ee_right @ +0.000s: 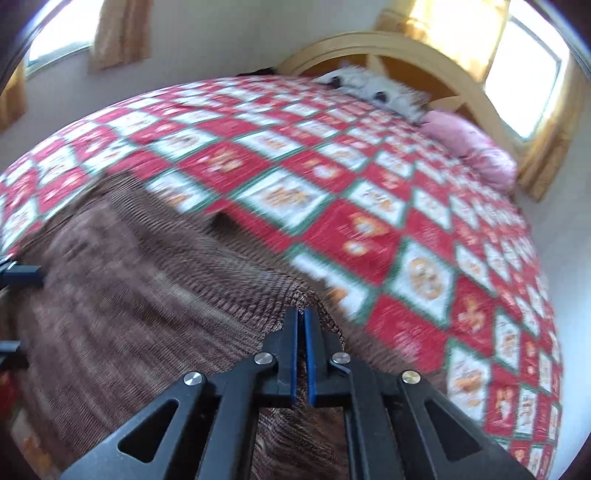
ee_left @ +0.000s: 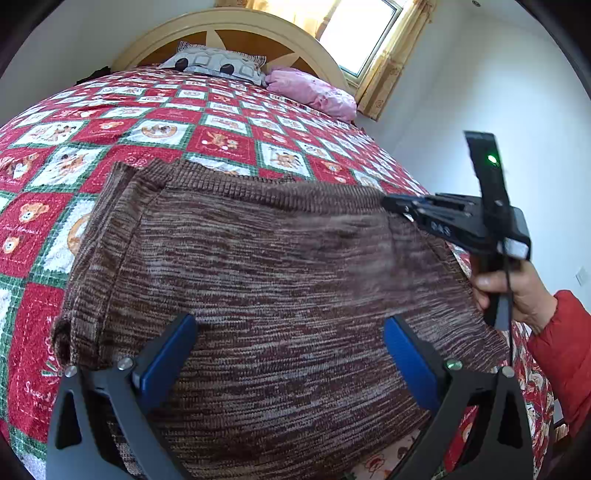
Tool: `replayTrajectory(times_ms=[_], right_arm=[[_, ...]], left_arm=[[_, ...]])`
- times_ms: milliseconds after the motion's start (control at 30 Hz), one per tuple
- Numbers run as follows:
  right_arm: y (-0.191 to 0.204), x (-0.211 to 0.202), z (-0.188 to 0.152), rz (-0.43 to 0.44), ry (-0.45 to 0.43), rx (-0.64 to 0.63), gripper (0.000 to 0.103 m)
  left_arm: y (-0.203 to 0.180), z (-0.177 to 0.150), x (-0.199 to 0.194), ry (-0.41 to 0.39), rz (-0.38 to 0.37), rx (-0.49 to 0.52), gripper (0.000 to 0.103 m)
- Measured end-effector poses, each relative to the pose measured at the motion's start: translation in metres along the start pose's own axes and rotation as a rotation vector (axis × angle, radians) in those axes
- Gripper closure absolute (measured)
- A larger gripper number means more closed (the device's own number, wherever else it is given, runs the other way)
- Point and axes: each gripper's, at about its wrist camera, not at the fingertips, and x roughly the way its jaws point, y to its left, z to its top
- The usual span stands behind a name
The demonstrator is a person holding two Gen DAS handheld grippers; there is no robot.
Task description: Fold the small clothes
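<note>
A brown knitted garment (ee_left: 258, 266) lies spread flat on the quilted bed (ee_left: 221, 140). My left gripper (ee_left: 291, 321) hovers over its near part, open wide, with only flat fabric showing between the blue pads. My right gripper (ee_left: 388, 203) reaches in from the right, held by a hand in a red sleeve (ee_left: 561, 347). Its tips sit at the garment's far right corner. In the right wrist view the right gripper (ee_right: 301, 312) is shut, with the corner of the brown garment (ee_right: 147, 295) pinched at its tips. One finger (ee_right: 26, 275) of the left gripper shows at the left edge.
The red, white and green checked quilt (ee_right: 369, 206) covers the whole bed. A grey patterned pillow (ee_left: 218, 62) and a pink pillow (ee_left: 310, 92) lie by the wooden headboard (ee_left: 229, 26). A bright window (ee_left: 362, 33) and a white wall (ee_left: 498, 110) stand to the right.
</note>
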Motion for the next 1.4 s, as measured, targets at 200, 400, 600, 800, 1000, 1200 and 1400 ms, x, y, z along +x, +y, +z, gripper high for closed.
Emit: replayTrajectory(times_ms=[200, 400, 600, 800, 1000, 1200, 1400], right_arm=[[0.008, 0.042, -0.002, -0.016, 0.089, -0.034, 0.099], [-0.039, -0.007, 0.005, 0.053, -0.056, 0.193, 0.097], [-0.094, -0.06, -0.028, -0.015, -0.109, 0.419, 0.097], [-0.084, -0.024, -0.06, -0.005, 0.038, 0.457, 0.097], [-0.125, 0.001, -0.085, -0.091, 0.108, 0.57, 0.072], [-0.149, -0.027, -0.1, -0.111, 0.033, 0.654, 0.068], [-0.126, -0.002, -0.064, -0.035, 0.054, 0.528, 0.051]], left_arm=[[0.0, 0.0, 0.0, 0.0, -0.001, -0.001, 0.0], [0.001, 0.0, -0.001, -0.004, -0.008, -0.008, 0.0], [0.001, -0.001, -0.003, -0.005, -0.009, -0.009, 0.0], [0.001, -0.001, -0.003, -0.005, -0.01, -0.009, 0.0], [0.001, 0.0, -0.003, -0.005, -0.01, -0.01, 0.0], [0.003, 0.001, -0.003, -0.007, -0.016, -0.015, 0.0], [0.003, 0.001, -0.003, -0.007, -0.014, -0.014, 0.0]])
